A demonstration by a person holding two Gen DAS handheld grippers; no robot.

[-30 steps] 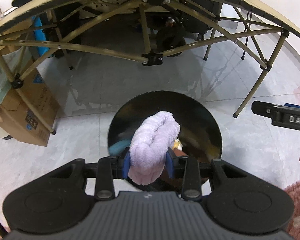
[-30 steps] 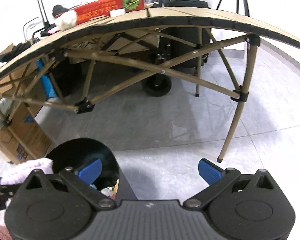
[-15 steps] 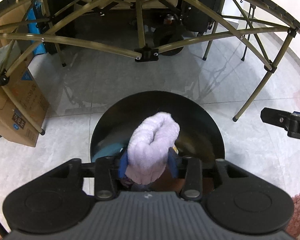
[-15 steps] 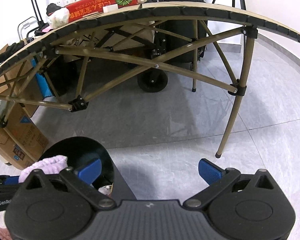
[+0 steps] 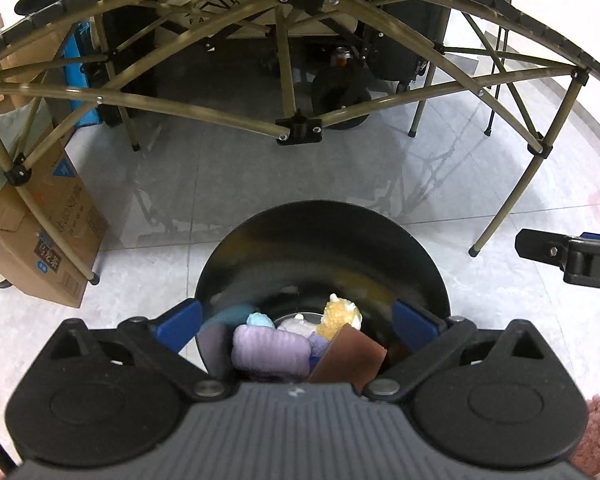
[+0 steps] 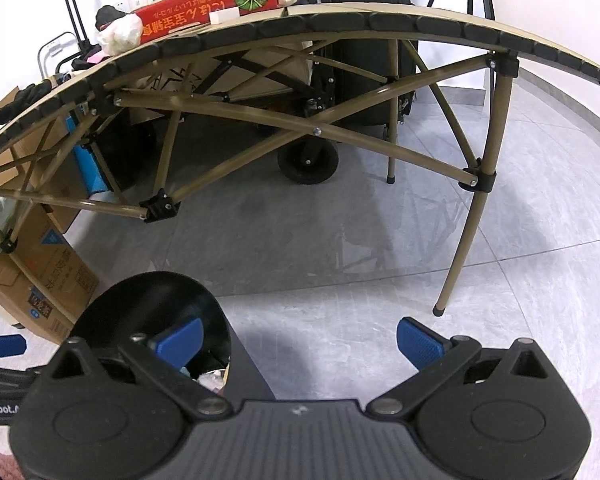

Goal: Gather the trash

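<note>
The lilac fluffy roll (image 5: pixel 269 350) lies inside the black bin (image 5: pixel 324 236) on top of other trash, its long axis running across the left-wrist view, level, beside a brown card (image 5: pixel 350 356) and a yellow scrap (image 5: pixel 338 314). Above the bin mouth, the left gripper (image 5: pixel 298 322) is spreading its jaws, nothing between the blue pads. The right gripper (image 6: pixel 298 340) hangs beside the bin (image 6: pixel 156 300) over grey floor tiles (image 6: pixel 340 240), jaws wide apart and empty.

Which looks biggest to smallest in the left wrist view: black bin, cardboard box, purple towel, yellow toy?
1. Black bin
2. Cardboard box, cut off by the frame, so its rank against the bin is unsure
3. Purple towel
4. Yellow toy
</note>
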